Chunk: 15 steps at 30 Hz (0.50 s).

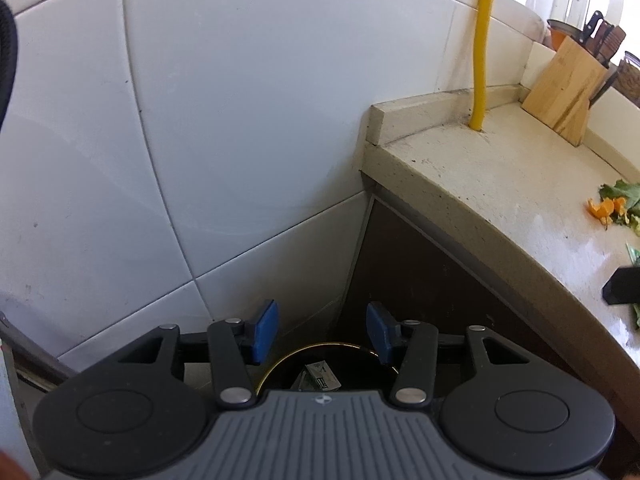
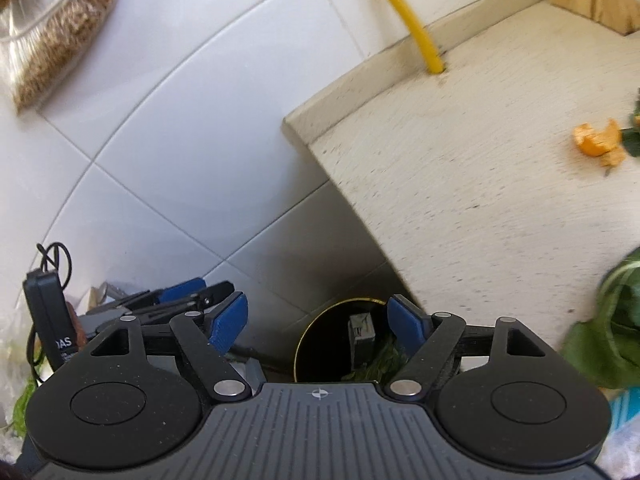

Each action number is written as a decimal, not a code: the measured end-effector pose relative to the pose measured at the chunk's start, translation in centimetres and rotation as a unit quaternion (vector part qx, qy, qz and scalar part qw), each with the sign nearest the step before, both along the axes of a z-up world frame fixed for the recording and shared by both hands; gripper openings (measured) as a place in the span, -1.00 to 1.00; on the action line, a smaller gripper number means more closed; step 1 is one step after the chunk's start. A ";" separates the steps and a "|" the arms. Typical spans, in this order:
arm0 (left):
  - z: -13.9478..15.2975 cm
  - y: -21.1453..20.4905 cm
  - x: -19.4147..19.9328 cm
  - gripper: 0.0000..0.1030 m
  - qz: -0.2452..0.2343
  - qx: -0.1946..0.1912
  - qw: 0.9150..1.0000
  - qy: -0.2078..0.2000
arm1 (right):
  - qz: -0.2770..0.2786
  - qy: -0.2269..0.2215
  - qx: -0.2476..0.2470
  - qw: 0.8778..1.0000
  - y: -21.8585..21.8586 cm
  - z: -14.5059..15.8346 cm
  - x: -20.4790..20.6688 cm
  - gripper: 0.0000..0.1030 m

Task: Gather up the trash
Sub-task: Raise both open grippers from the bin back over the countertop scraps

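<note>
Speckled beige counter (image 1: 500, 184) against white-tiled wall (image 1: 200, 120)

Bin (image 2: 320, 336) half hidden behind the hand-held gripper; leafy scraps (image 2: 608, 332) blurred, cut off at right.

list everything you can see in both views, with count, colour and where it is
trash bin: one, black with a gold rim, on the floor beside the counter end, holding paper scraps and green leaves
counter: one, beige stone, right side
orange peel: one cluster, orange, on the counter
green leaves: several, green, at the counter's right edge
knife block: one, light wood, at the back of the counter, dark handles sticking out
yellow pipe: one, yellow, running up the wall from the counter
wall tiles: many, white, behind the bin
bag of grain: one, clear with brown contents, upper left
left gripper: one, black with blue pads, open over the bin
right gripper: one, black with blue pads, open over the bin
</note>
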<state>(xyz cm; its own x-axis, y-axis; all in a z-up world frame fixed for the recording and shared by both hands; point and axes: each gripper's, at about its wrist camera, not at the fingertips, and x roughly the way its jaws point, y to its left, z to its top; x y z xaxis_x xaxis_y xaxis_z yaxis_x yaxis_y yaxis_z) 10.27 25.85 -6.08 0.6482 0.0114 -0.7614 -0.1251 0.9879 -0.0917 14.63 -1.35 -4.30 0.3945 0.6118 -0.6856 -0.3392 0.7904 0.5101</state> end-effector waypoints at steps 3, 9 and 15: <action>-0.1 -0.4 0.1 -0.11 -0.009 0.004 1.000 0.003 | -0.016 -0.007 0.003 1.000 -1.3 0.3 -0.3 0.61; 0.5 -1.9 0.0 -0.11 -0.034 0.002 0.999 0.007 | -0.043 -0.030 -0.009 0.999 -4.0 1.4 -1.3 0.62; 2.6 -5.3 0.5 -0.09 -0.087 0.002 0.996 -0.003 | -0.084 -0.080 -0.041 0.992 -7.3 2.8 -3.0 0.67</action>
